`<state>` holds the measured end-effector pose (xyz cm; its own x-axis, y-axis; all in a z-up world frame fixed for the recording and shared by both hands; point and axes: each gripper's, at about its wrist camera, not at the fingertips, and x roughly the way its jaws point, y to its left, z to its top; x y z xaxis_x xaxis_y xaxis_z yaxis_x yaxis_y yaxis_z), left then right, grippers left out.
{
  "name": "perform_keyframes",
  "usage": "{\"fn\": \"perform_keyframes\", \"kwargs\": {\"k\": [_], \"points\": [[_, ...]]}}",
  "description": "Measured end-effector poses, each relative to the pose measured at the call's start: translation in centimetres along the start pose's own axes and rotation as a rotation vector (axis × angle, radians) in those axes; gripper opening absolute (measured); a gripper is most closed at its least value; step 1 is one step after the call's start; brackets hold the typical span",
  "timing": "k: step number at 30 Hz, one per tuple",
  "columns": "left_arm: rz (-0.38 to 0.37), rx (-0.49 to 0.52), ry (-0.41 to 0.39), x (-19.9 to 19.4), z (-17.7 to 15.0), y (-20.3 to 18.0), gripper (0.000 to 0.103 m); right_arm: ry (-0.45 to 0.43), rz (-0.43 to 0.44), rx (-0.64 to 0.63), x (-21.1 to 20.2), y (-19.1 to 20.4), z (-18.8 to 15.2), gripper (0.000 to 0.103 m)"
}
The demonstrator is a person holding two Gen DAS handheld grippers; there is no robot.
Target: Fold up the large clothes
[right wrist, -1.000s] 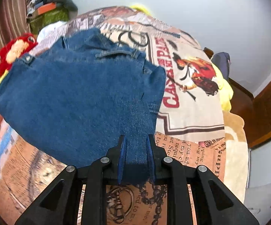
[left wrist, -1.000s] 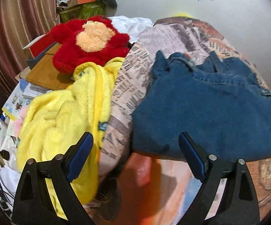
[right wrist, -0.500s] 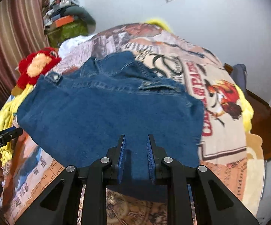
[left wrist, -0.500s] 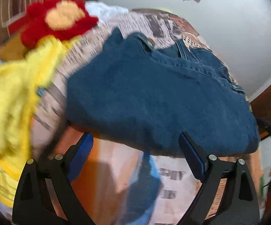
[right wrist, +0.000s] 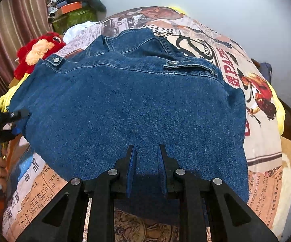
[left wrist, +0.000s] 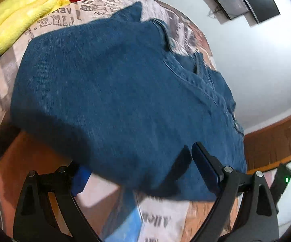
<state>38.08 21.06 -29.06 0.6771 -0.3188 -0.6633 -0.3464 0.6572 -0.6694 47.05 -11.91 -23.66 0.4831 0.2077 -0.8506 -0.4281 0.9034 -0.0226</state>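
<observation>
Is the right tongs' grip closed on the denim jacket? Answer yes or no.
Yes, the right tongs pinch the near hem of the denim jacket between narrowly spaced fingers.

Dark blue denim jacket (right wrist: 137, 109), folded into a broad rectangle, lying flat on printed bedspread, back panel up. Collar (right wrist: 129, 40) at far end, slightly raised; metal snap tabs at both shoulder corners. Near hem edge lifted, slightly rumpled; blurred in left wrist view (left wrist: 113, 92).

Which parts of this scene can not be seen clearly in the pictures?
- Left wrist view: the denim jacket is motion-blurred, and its hem covers one of the left gripper fingertips.
- Right wrist view: the jacket underside is hidden, and the right gripper grip is uncertain.
- Red plush toy: partly behind the jacket.
</observation>
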Motion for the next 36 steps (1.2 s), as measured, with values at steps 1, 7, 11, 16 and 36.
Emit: {"fn": "perform_keyframes", "kwargs": {"k": [1, 7, 11, 16, 36], "points": [[0.012, -0.011, -0.023, 0.2, 0.5, 0.4, 0.089, 0.000, -0.002, -0.001, 0.0, 0.0, 0.0, 0.017], [-0.008, -0.182, -0.094, 0.7, 2.6, 2.8, 0.060, 0.010, -0.017, -0.009, -0.2, 0.4, 0.1, 0.017], [-0.028, -0.117, -0.148, -1.2, 2.6, 1.5, 0.037, 0.042, -0.005, 0.014, -0.7, 0.5, 0.4, 0.017], [-0.069, 0.034, -0.225, -5.5, 3.0, -2.1, 0.030, 0.065, 0.102, 0.069, -1.8, 1.1, 0.8, 0.017], [0.208, 0.301, -0.337, -11.6, 1.4, -6.1, 0.029, 0.166, 0.320, -0.067, 3.3, 15.7, 3.6, 0.017]]}}
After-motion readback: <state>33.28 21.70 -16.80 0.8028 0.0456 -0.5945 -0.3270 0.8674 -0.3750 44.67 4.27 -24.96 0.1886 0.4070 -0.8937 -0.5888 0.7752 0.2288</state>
